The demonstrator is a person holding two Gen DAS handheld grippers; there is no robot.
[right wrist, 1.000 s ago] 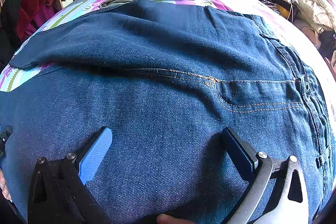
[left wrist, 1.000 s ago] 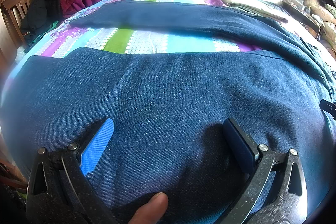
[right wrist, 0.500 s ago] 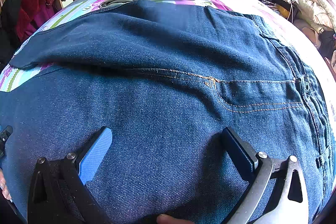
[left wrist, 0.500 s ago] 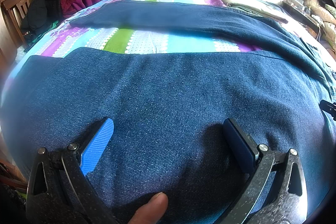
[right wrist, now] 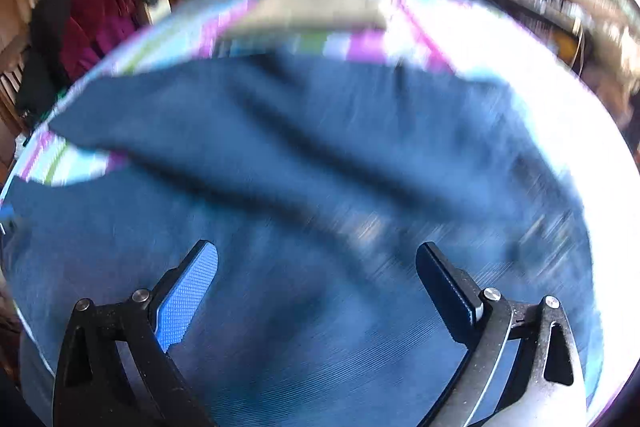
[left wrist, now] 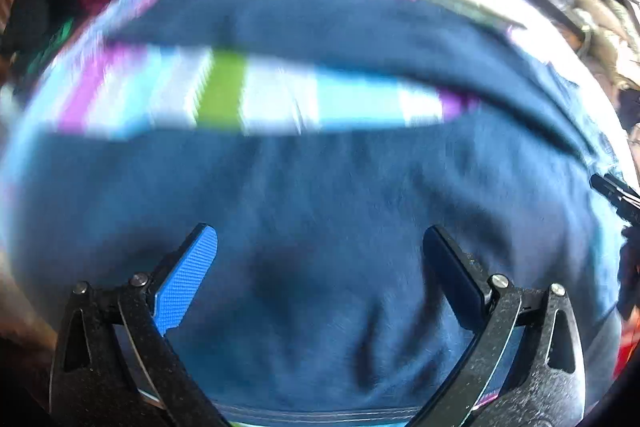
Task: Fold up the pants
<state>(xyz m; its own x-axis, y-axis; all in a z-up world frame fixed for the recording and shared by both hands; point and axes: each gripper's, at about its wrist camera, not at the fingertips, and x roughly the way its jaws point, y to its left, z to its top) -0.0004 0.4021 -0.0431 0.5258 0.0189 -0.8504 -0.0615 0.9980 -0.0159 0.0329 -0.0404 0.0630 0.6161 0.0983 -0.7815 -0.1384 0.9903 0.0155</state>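
In the left wrist view, 1 left gripper [left wrist: 320, 247] shows 2 fingers [left wrist: 188, 279] spread wide, 1 with a bright blue pad and 1 dark, with nothing between them but the cloth below. Under them lies 1 pair of dark blue denim pants [left wrist: 320, 195], spread over the bed [left wrist: 272, 99]; the picture is blurred, so the weave and seams cannot be made out. 2 legs can be counted: 1 fills the near part of the view beneath the fingers, and 1 runs as a band across the far part, the 2 parted on the left by a strip of striped bedspread in green, purple, pale blue and white, and meeting toward the right. At the right edge a dark tip of the right gripper [left wrist: 616, 195] pokes in over the denim. In the right wrist view, the right gripper [right wrist: 316, 263] also has its 2 fingers [right wrist: 188, 295] wide apart and holding nothing, hanging over the same pants [right wrist: 320, 167], which here lie in several soft folds and cover most of the bed [right wrist: 568, 107]. Beyond the denim, 1 flat beige cloth [right wrist: 304, 15] rests on the bedspread, and 1 heap of dark red clothing [right wrist: 96, 19] sits off the bed at upper left, all blurred.
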